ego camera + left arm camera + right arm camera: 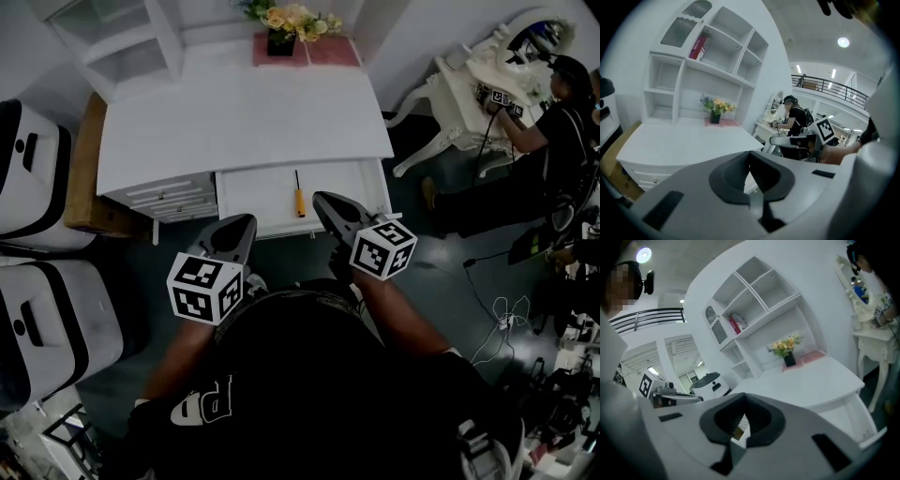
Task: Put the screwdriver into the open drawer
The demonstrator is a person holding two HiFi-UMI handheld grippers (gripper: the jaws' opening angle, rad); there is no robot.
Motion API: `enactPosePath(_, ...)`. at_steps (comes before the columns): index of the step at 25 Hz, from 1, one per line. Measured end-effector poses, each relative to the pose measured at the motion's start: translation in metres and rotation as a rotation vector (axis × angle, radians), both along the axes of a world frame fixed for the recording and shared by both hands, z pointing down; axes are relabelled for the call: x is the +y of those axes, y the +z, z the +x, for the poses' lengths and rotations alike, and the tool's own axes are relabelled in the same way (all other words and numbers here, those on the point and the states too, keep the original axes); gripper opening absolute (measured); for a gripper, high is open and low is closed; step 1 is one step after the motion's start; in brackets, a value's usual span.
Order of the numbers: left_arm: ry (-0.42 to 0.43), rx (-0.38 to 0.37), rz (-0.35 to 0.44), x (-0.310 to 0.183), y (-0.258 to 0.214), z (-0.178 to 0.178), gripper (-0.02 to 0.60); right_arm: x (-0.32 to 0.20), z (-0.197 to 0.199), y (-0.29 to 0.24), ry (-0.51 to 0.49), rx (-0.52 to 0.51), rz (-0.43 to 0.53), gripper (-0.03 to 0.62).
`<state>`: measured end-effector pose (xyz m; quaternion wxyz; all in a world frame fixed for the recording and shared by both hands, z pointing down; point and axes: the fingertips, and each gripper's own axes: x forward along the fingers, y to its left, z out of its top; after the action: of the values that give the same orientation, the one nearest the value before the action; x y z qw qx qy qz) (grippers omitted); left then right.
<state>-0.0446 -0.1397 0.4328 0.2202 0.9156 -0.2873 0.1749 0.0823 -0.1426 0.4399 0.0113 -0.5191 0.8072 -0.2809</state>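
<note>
- Screwdriver (pixel 299 195), orange handle and dark shaft, lies flat inside the open drawer (pixel 246 199), right of centre, handle toward the drawer front.
- The drawer stands pulled out from under the white desk (pixel 244 112). At the desk's far edge is a pot of flowers (pixel 292 21) on a pink mat (pixel 328 52).
- Head view alone shows the screwdriver, the drawer's inside, and a person (pixel 553 122) seated at a white dressing table (pixel 459 84) off to the right.
- The gripper views alone show the whole shelf unit (pixel 712 51) rising behind the desk, with a red book (pixel 698 48) in an upper compartment. Each of these views also catches the other gripper side-on.
- Left gripper (pixel 242 225): fingers (pixel 729 180) together, nothing between them. It is held out before the torso on a bare forearm, aimed at the desk and tipped slightly down. The tip is short of the drawer front.
- Right gripper (pixel 326 202): fingers (pixel 719 420) together, nothing clamped. Its pose matches the left gripper's. In the head view its tip lies over the drawer's right front part, near the screwdriver but apart from it.
</note>
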Motion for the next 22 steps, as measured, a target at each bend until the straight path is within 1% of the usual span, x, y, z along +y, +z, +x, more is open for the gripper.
enactPosePath(4, -0.033, 0.009, -0.008, 0.011, 0.000, 0.015, 0.011, 0.013, 0.013, -0.012, -0.032, 0.020, 0.022, 0.009)
enactPosePath(8, -0.034, 0.011, -0.004, 0.029, -0.003, 0.042, 0.011, 0.033, 0.029, -0.021, -0.066, 0.059, 0.045, 0.009)
enactPosePath(13, -0.056, 0.020, 0.014, 0.050, -0.011, 0.068, 0.011, 0.060, 0.047, -0.025, -0.106, 0.094, 0.060, 0.009)
enactPosePath(22, -0.103, 0.008, 0.005, 0.099, -0.007, 0.089, 0.011, 0.108, 0.072, -0.023, -0.128, 0.083, 0.061, 0.009)
